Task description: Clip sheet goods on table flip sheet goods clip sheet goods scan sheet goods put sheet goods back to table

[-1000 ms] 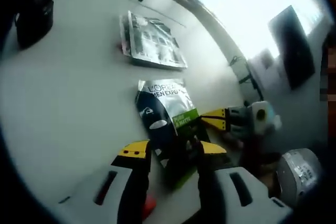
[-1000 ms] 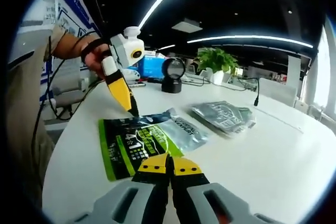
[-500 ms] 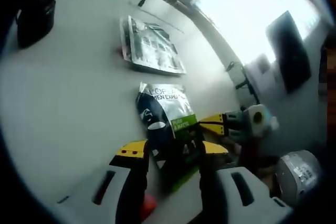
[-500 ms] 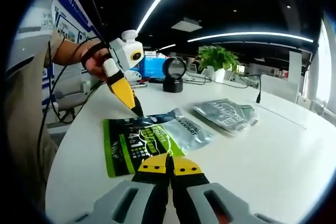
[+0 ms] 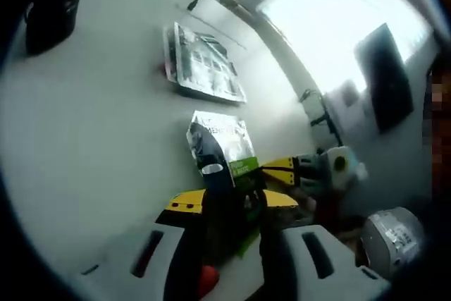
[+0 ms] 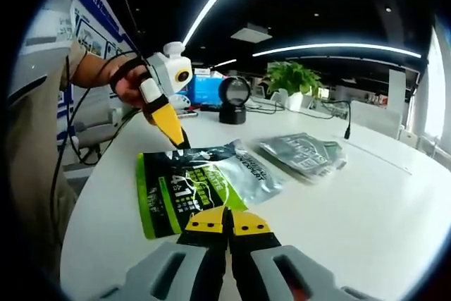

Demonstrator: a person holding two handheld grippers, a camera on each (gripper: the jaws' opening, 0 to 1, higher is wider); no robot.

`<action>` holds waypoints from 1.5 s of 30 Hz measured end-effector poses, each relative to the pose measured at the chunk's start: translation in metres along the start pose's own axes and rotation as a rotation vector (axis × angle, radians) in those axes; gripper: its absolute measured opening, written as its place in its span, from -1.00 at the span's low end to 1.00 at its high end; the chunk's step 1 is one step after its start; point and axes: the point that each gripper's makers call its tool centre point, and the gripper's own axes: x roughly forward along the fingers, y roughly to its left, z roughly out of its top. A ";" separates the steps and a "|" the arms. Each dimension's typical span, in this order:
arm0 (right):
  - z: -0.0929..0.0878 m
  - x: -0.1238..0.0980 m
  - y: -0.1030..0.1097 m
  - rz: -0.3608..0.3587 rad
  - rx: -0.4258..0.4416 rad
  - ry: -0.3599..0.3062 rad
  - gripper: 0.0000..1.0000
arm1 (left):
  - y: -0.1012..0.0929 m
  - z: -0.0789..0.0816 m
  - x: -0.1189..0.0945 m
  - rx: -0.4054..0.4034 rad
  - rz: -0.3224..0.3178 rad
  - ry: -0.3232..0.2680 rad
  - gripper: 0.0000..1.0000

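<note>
Pouches are lying on the white counter: the green-and-black sheet goods pouch nearest, a silvery second pouch beyond it to the right, and a dark scanner stand at the far edge. Judging from the layout, the clip-and-flip step is under way. Doing it well means keeping both bites at the pouch's edges, lifting evenly so the limp film is not creasing or slipping, and turning it so the printed code ends up facing the scanner.

In the right gripper view, the left hand-held gripper is coming in from the left, its yellow tips pinching the pouch's far edge; in its own view the jaws are sitting narrow with the pouch's near end between them. The right hand-held gripper is showing its yellow tips pressed together at the pouch's near edge, apparently nipping that edge, though the contact itself is hidden.
</note>
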 end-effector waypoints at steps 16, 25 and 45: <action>0.000 0.000 0.001 0.000 -0.008 -0.001 -1.00 | 0.001 0.000 0.004 0.035 0.004 -0.011 -0.65; 0.000 0.000 0.001 0.000 -0.023 -0.003 -1.00 | 0.000 -0.001 0.007 0.022 -0.004 -0.012 -0.72; 0.000 0.000 0.001 -0.002 -0.033 -0.006 -1.00 | 0.003 -0.004 0.017 -0.052 -0.014 -0.037 -1.00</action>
